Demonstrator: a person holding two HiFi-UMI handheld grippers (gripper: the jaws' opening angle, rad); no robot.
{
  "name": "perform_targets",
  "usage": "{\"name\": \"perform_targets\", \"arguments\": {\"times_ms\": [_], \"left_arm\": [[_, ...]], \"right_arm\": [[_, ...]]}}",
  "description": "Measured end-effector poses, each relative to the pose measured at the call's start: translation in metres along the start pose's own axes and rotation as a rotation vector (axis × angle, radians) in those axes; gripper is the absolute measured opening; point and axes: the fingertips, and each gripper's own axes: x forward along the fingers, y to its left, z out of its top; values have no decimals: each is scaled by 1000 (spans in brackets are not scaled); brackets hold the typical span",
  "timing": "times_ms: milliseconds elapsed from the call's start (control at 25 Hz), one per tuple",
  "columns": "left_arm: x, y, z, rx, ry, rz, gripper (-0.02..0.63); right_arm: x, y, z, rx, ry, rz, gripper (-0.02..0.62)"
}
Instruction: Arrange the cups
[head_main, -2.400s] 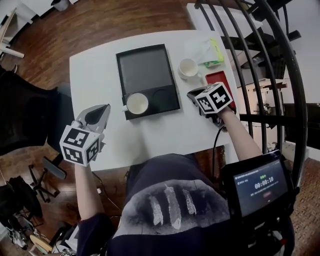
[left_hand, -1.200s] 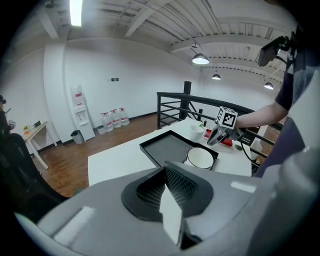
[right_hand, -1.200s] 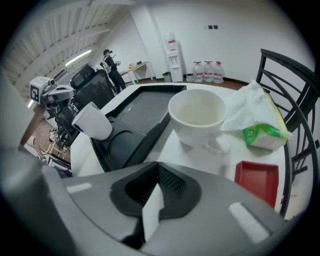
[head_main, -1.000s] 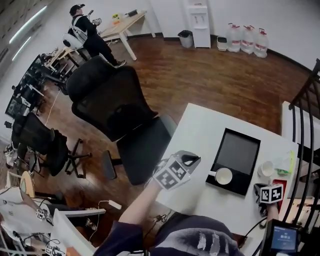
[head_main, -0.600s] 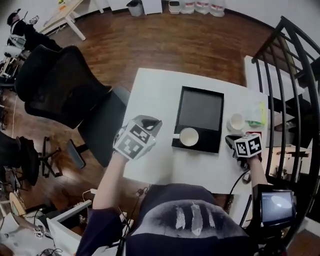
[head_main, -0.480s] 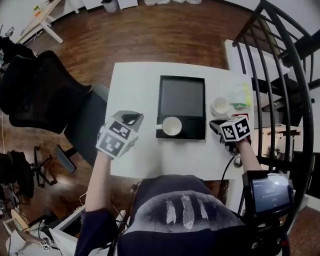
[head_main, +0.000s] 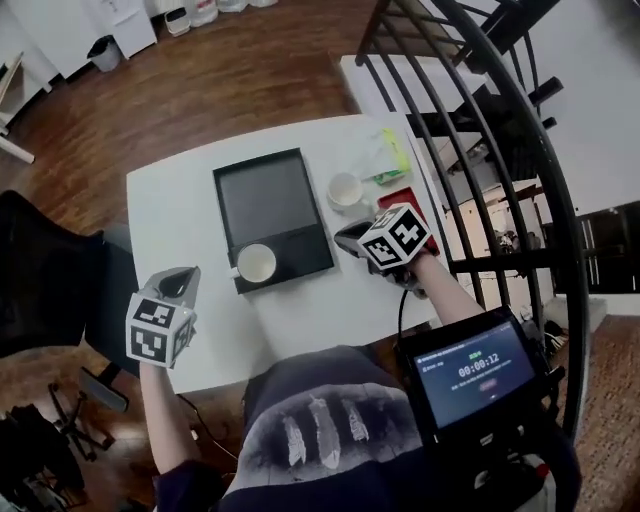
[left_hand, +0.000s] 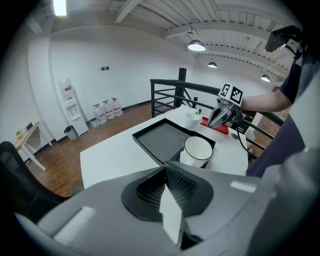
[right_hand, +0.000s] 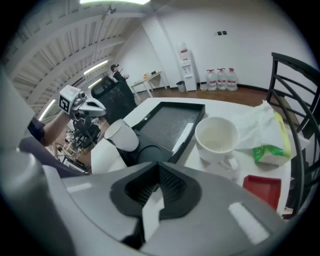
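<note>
A white cup (head_main: 256, 262) stands in the near left corner of the black tray (head_main: 272, 198); the left gripper view also has this cup (left_hand: 196, 150) on the tray (left_hand: 162, 136). A second white cup (head_main: 346, 189) sits on the table right of the tray, and it fills the middle of the right gripper view (right_hand: 217, 137). My left gripper (head_main: 178, 286) hangs shut and empty over the table's near left corner, well apart from the tray. My right gripper (head_main: 352, 238) is shut and empty, just short of the second cup.
The white table (head_main: 170, 215) carries a red flat box (head_main: 412, 200) and a white and green packet (head_main: 388, 152) at the right. A black railing (head_main: 480, 150) runs close along the right. A screen (head_main: 472, 370) hangs by my right forearm. An office chair (head_main: 50, 270) stands at the left.
The head view has swung back over the table. My left gripper has sunk toward the near left corner. My right gripper has lifted a little beside the second cup.
</note>
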Motion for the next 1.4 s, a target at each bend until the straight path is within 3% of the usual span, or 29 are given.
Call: {"name": "perform_targets", "arguments": {"times_ms": [320,560,760,1000,1120,1240,1400], "left_arm": [[16,-6,-11,-35,-33,7,15],[36,-16,-23,-51,-21,-20,15],[39,-11,-18,-41,-19,-21,15],[58,-18,-31,27,38,-37,15],[59,-37,-20,32,33,-7,15],[53,-58,-10,32,58,70,15],[41,-88,-5,-71,45,130,15]], "right_arm": [[-31,-5,4,-62,-47,-91,5],[-64,-19,0,-32,-140,-152,5],[-79,-36,-3,4,-147,-236,5],[-93,-51,-14,11,-169,-322,178],[-114,-74,-33,17,-185,-357,204],[-126,-103,-49,-2,-200,-365,204],[-97,-117,-43,-172,-123,-312,204]]}}
